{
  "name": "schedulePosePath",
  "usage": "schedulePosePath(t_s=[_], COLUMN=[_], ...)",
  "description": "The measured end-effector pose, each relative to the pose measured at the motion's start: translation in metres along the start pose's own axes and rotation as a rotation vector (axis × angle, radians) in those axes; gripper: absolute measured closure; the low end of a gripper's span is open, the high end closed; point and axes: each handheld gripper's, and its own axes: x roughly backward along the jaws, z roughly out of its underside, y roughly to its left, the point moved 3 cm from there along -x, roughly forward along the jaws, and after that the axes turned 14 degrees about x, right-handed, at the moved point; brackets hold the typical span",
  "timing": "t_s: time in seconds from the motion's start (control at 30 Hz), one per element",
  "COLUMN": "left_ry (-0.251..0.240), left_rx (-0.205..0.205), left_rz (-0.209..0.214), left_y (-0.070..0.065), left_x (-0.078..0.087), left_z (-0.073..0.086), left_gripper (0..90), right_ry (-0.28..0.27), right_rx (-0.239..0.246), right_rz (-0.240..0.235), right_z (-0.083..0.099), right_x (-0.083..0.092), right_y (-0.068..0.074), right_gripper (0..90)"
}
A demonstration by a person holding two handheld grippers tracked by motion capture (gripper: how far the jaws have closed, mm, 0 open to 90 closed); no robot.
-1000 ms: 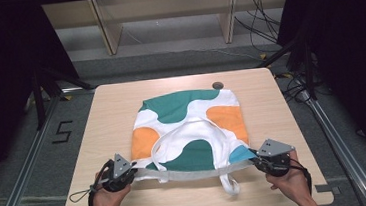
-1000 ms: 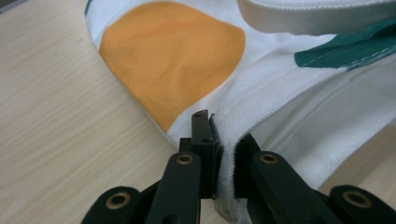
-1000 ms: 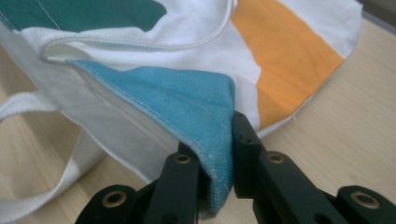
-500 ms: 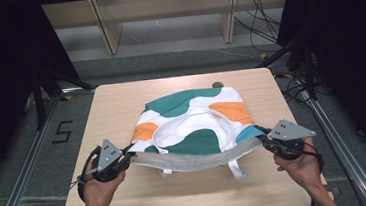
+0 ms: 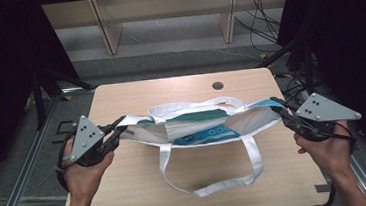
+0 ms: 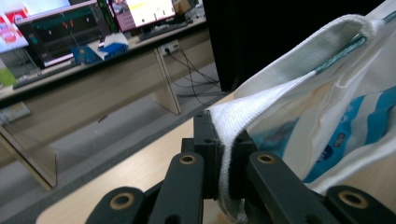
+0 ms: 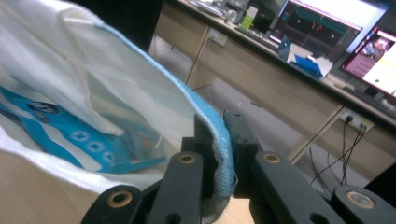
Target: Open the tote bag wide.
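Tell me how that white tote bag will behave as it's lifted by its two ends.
Probably floppy: the tote bag sags between the left gripper and right gripper, and its handle droops to the table. Likely light: thin cloth. Slip seems unlikely; both jaws pinch folded hem.

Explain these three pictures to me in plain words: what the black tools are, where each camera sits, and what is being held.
No robot here: a person holds a hand tool in each hand, each ending in two black fingers that pinch. The wide picture comes from a camera above the wooden table, looking down; there you see the left gripper and the right gripper. The other two pictures come from small cameras riding on the tools, looking along their fingers. Each tool is shut on one end of a white cloth tote bag with teal, orange and blue patches, holding its top edge stretched above the table. One white handle hangs down onto the table.
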Motion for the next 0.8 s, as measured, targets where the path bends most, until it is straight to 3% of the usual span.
schedulePosePath(t_s=[0.03, 0.13, 0.2, 0.23, 0.33, 0.5, 0.57, 0.73, 0.8], left_ry=[-0.013, -0.046, -0.047, -0.043, -0.039, -0.024, 0.013, 0.086, 0.112], left_rx=[-0.011, -0.006, -0.012, 0.004, 0.034, 0.086, 0.098, 0.076, 0.075], left_rz=[-0.006, 0.036, 0.039, 0.045, 0.051, 0.043, 0.039, 0.027, 0.033], left_y=[-0.002, -0.01, -0.01, -0.008, -0.001, 0.014, 0.019, 0.022, 0.022], left_x=[0.005, 0.012, 0.014, 0.013, 0.007, -0.011, -0.02, -0.032, -0.035], left_z=[-0.006, -0.022, -0.03, -0.032, -0.033, -0.023, -0.015, 0.009, 0.018], left_gripper=[86.5, 86.4, 86.4, 86.5, 86.4, 86.2, 86.1, 85.3, 85.2], right_ry=[0.003, -0.01, -0.028, -0.031, -0.046, -0.035, -0.012, 0.034, 0.048], right_rx=[-0.022, 0.004, 0.024, 0.002, 0.015, -0.006, -0.007, -0.021, -0.05], right_rz=[-0.012, -0.028, -0.027, -0.04, -0.029, -0.037, -0.035, -0.049, -0.068], right_z=[-0.004, -0.017, -0.025, -0.028, -0.034, -0.035, -0.031, -0.013, -0.006], right_x=[0.004, 0.014, 0.019, 0.021, 0.022, 0.008, -0.001, -0.022, -0.028], right_y=[-0.002, -0.012, -0.02, -0.021, -0.029, -0.034, -0.034, -0.031, -0.028], right_gripper=[85.2, 85.2, 85.2, 85.2, 85.2, 85.1, 85.1, 85.0, 85.0])
